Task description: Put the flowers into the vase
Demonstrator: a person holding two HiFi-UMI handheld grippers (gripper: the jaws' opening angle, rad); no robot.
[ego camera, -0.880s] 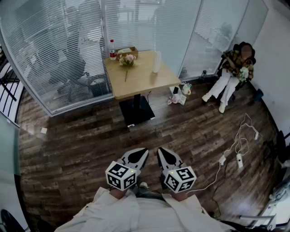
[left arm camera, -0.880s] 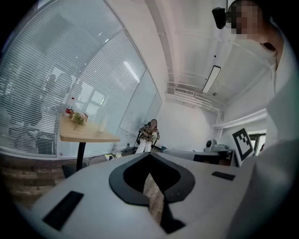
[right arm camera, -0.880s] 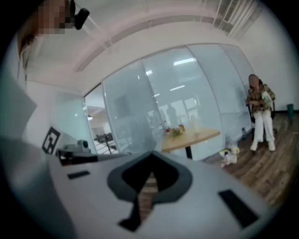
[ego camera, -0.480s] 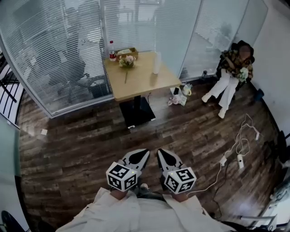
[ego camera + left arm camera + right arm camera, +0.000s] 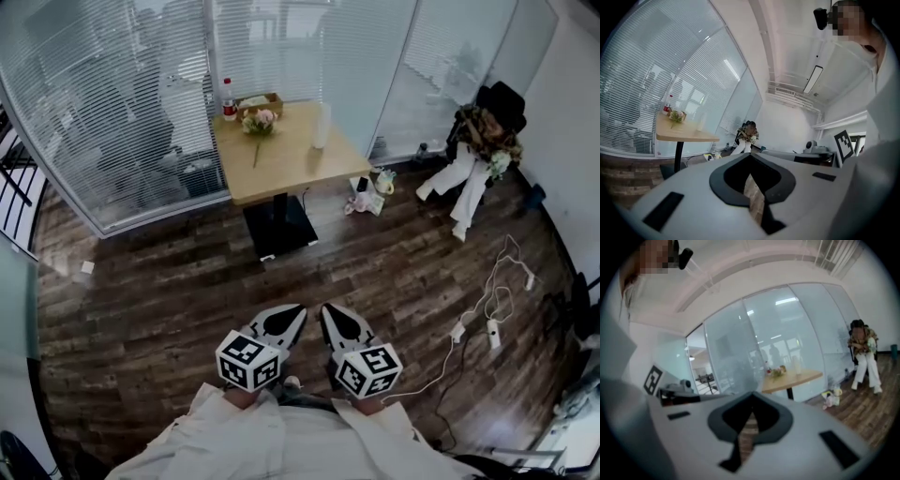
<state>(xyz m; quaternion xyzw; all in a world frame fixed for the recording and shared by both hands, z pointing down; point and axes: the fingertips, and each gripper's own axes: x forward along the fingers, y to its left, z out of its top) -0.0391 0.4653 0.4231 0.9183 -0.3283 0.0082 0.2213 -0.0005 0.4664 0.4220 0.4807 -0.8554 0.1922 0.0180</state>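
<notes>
Jaws of both grippers are pressed together with nothing between them; each gripper view shows the two tips meeting at a point, with only the wood-plank floor behind the gap. In the head view the left gripper (image 5: 295,311) and the right gripper (image 5: 328,311) sit side by side and nearly level, tips angled toward each other, just in front of the person's white sleeves (image 5: 234,436). Each carries its marker cube (image 5: 248,361) at the rear.

Both grippers point across the dark floor (image 5: 169,300) toward a wooden table (image 5: 291,164) standing well away by the glass wall with blinds (image 5: 112,112). The flowers (image 5: 261,120) lie on the tabletop near its far left part, the stem trailing toward the near edge. The vase (image 5: 322,127), a tall pale cylinder, stands upright near the table's right edge, apart from the flowers. Behind the flowers sit a red-capped bottle (image 5: 228,98) and a small box (image 5: 260,101).

Small items (image 5: 366,197) lie on the floor beside the table's base. A seated person (image 5: 478,155) is at the far right, and white cables (image 5: 492,300) trail over the floor nearer the grippers.
</notes>
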